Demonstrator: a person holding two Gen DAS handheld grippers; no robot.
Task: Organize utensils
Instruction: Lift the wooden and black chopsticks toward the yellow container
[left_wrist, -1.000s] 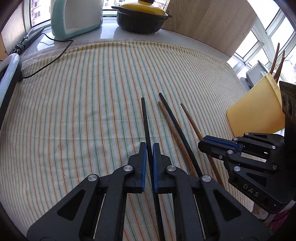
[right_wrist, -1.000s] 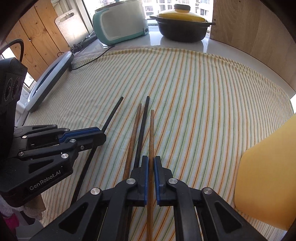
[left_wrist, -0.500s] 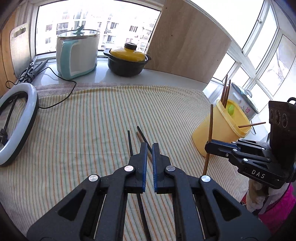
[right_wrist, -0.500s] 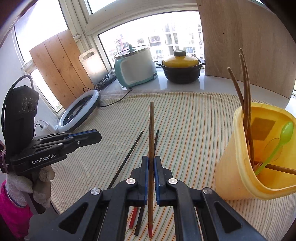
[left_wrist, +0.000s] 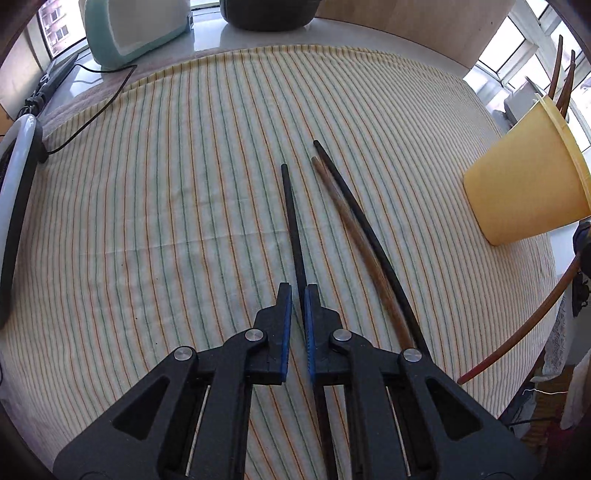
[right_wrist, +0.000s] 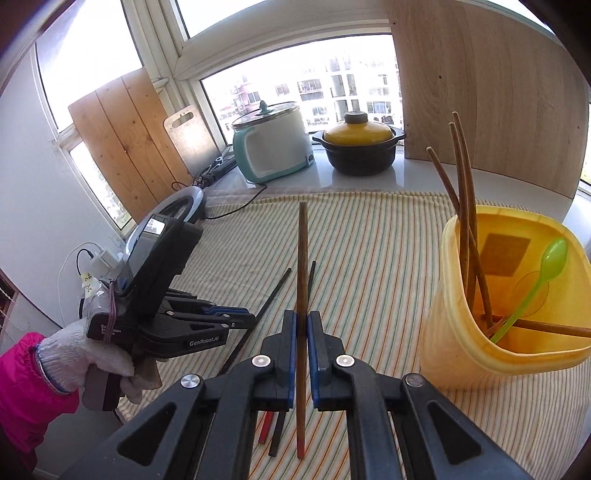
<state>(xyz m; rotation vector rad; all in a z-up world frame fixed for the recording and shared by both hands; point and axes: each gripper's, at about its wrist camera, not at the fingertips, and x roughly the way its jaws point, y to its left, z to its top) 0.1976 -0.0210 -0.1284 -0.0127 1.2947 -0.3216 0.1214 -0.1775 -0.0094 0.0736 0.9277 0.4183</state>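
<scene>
My left gripper (left_wrist: 298, 291) hangs low over the striped cloth, its jaws nearly closed around a black chopstick (left_wrist: 291, 210) that lies flat on the cloth. A brown chopstick (left_wrist: 351, 236) and a second black chopstick (left_wrist: 364, 229) lie side by side just to the right. My right gripper (right_wrist: 302, 318) is shut on a brown chopstick (right_wrist: 302, 258) and holds it in the air, left of the yellow utensil holder (right_wrist: 476, 354). The holder holds several brown chopsticks (right_wrist: 463, 192) and a green spoon (right_wrist: 543, 273). The left gripper also shows in the right wrist view (right_wrist: 236, 319).
A teal rice cooker (right_wrist: 273, 142) and a black pot with a yellow lid (right_wrist: 360, 147) stand at the back by the window. A ring light (left_wrist: 14, 192) and a black cable (left_wrist: 96, 110) lie at the left. The yellow holder (left_wrist: 524, 184) stands near the cloth's right edge.
My left gripper has come back down low over the black chopstick on the cloth. My right gripper has lifted its brown chopstick off the cloth and holds it raised beside the holder.
</scene>
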